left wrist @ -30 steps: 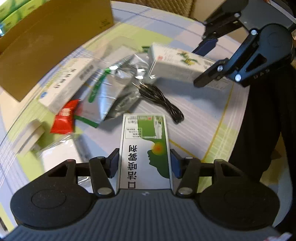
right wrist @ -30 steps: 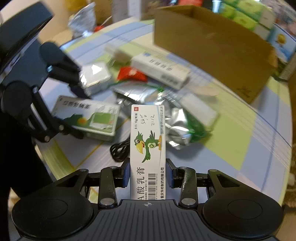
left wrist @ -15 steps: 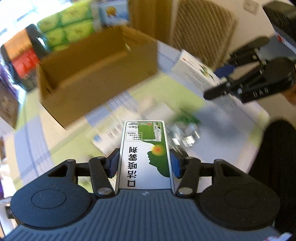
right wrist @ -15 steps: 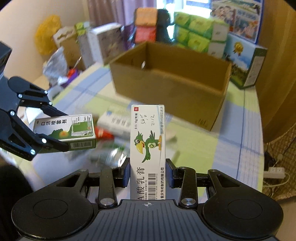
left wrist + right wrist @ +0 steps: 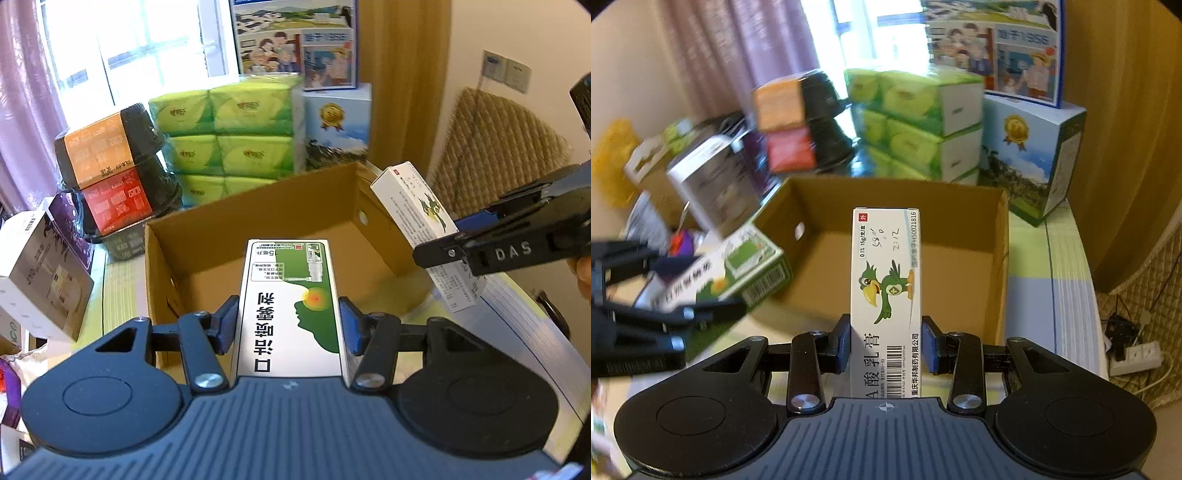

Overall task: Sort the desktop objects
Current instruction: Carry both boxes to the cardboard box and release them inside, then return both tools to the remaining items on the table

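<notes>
My left gripper (image 5: 288, 325) is shut on a green-and-white spray box (image 5: 290, 291), held over the near wall of an open cardboard box (image 5: 207, 236). My right gripper (image 5: 885, 343) is shut on a white ointment box with a green parrot (image 5: 886, 280), poised above the near rim of the same cardboard box (image 5: 964, 206). In the left wrist view the right gripper (image 5: 461, 236) comes in from the right with its parrot box (image 5: 417, 206) over the carton's right corner. The right wrist view shows the left gripper (image 5: 701, 291), blurred, carrying the spray box (image 5: 738, 273) at the carton's left edge.
Behind the carton stand green tissue packs (image 5: 229, 136), stacked orange and red bowl noodles (image 5: 110, 166), and a blue gift box (image 5: 1030, 158). A grey-purple box (image 5: 40, 273) sits left of the carton. A woven chair back (image 5: 495, 147) rises at right; a power strip (image 5: 1134, 358) lies on the floor.
Both grippers lifted their boxes off the cluttered tabletop and swung up toward the cardboard box; the carton's inside now fills both views, with the grippers closer together above it.
</notes>
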A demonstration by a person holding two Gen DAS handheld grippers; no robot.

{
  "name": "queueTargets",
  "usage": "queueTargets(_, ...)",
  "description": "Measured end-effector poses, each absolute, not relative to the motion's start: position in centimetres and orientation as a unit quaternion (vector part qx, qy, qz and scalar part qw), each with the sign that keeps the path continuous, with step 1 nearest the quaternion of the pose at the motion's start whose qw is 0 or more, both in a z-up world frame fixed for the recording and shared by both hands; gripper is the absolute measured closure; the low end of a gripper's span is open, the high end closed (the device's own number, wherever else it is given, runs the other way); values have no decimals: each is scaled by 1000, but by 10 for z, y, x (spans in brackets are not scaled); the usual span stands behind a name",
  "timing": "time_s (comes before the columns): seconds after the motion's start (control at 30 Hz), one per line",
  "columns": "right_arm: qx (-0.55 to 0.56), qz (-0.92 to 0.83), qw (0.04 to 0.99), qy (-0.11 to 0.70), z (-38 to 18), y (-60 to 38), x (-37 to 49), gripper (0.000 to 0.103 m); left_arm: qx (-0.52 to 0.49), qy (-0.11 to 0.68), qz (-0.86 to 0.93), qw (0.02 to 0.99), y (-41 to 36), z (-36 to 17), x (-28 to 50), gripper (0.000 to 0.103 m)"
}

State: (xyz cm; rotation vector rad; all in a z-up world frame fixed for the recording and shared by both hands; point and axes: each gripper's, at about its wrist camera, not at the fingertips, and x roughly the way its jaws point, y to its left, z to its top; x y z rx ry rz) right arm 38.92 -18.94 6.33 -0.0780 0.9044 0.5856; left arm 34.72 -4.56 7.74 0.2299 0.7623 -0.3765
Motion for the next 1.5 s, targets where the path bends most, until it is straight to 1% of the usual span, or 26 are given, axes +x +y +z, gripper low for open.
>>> queueTargets(0.33,7,236,882,408,53,-163,448,68,59,366,-156,916,-25,48,401,52)
queueTargets(0.63,-16,223,873,433,9,-142,464,68,36,371,-157,915,-19,25,424,52)
queueTargets(0.67,-17,221,871,439,3,-141,465,68,33,373,-157,914,-18,22,425,54)
queueTargets(0.7,-19,221,869,442,-2,-141,465,68,30,375,-159,913,-17,19,426,65)
queueTargets(0.73,-21,220,868,445,-6,-140,465,68,28,376,-161,912,-17,17,427,67)
queueTargets(0.87,-7,224,859,461,-20,-144,467,67,27,376,-166,911,-16,12,427,66)
queueTargets(1.0,-10,220,864,453,-19,-147,464,64,29,373,-165,913,-15,13,423,66)
queueTargets(1.17,-7,226,866,445,-10,-153,457,57,29,369,-162,915,-13,19,414,66)
queueTargets(1.37,-6,231,872,432,12,-164,437,54,27,362,-162,918,-13,34,391,66)
queueTargets(1.5,-9,244,874,421,32,-173,408,52,29,364,-159,917,-14,44,365,65)
